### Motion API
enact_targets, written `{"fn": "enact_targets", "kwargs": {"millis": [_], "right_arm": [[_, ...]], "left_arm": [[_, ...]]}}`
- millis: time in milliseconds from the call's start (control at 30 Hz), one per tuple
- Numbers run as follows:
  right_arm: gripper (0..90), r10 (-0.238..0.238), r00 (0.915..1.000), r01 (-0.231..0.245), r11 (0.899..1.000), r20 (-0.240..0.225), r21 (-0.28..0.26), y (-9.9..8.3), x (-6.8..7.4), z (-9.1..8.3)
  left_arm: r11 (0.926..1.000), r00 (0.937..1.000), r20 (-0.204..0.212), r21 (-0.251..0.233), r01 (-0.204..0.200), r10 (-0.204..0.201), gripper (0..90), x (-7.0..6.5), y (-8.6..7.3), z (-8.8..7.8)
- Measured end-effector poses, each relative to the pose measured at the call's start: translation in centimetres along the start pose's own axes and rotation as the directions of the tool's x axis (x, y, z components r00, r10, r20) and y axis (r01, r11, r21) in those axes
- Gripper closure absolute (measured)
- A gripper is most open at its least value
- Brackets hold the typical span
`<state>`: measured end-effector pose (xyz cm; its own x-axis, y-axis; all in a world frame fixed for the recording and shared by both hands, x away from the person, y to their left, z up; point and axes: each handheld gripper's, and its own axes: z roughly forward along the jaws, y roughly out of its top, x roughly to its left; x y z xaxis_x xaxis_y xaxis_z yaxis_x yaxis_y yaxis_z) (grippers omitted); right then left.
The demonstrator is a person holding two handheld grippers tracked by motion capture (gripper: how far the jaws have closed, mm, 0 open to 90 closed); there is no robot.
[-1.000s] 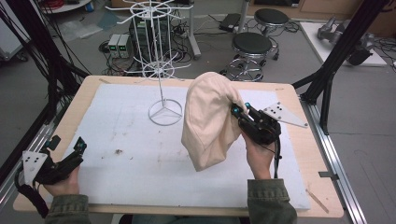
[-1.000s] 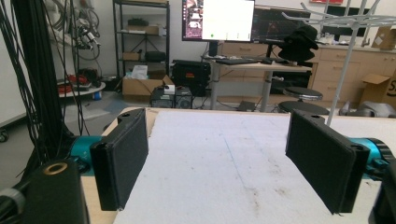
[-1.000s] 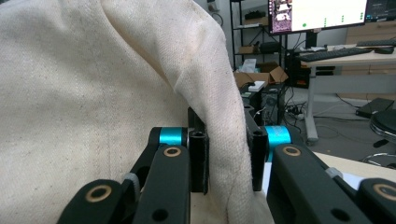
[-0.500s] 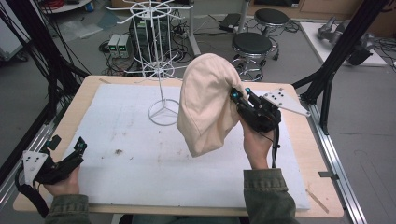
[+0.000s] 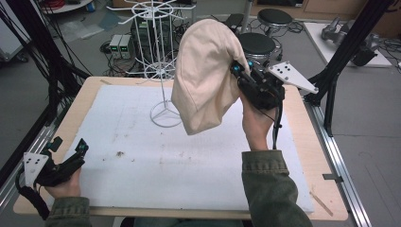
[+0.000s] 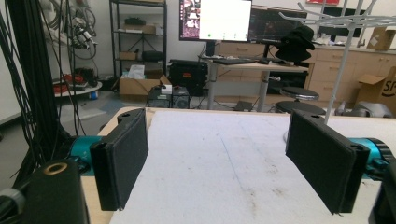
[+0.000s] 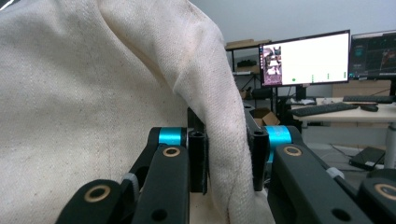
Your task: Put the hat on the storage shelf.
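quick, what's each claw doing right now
Left claw: open, nothing between its jaws, low over the white mat.
Right claw: closed on a fold of the cream fabric hat, holding it up beside the wire rack.

Even, soft overhead light; my cream hat (image 5: 205,71) casts a faint shadow on the table (image 5: 293,156). Slightly grainy, monitor (image 7: 306,58) glaring.

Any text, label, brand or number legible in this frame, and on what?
Nothing readable.
Monitor: screen content too small to read.
Cardboard box: dark print cut off at the picture's edge, unreadable.
Cloth held by the right tool: no print visible.
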<state>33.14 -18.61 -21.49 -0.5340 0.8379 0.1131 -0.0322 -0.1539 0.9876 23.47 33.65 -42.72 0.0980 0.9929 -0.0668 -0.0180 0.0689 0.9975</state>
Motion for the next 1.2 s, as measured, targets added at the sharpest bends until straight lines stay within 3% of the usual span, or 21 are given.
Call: {"fn": "enact_targets", "kwargs": {"millis": [633,800,1067,1200], "right_arm": [[76.4,0.007,0.9999,-0.006,0.995,0.01,-0.104,3.8,-0.2,3.0],[76.4,0.047,0.9989,-0.048,0.986,-0.004,-0.157,4.3,-0.5,3.4],[76.3,0.022,0.9997,-0.022,0.989,0.002,-0.148,5.4,-0.1,5.6],[76.0,0.035,0.9994,-0.035,0.99,-0.006,-0.137,5.6,0.4,6.8]], "left_arm": [[1.0,0.9998,0.017,0.005,0.008,-0.008,21.4,-0.1,-0.2,0.5],[1.0,0.9997,0.021,0.001,0.009,-0.009,21.4,0.0,-0.1,0.5],[1.0,0.9994,0.033,0.001,0.007,-0.007,21.4,-0.2,-0.1,0.6],[1.0,0.9992,0.04,0.002,0.001,-0.001,21.4,-0.3,-0.1,0.7]]}}
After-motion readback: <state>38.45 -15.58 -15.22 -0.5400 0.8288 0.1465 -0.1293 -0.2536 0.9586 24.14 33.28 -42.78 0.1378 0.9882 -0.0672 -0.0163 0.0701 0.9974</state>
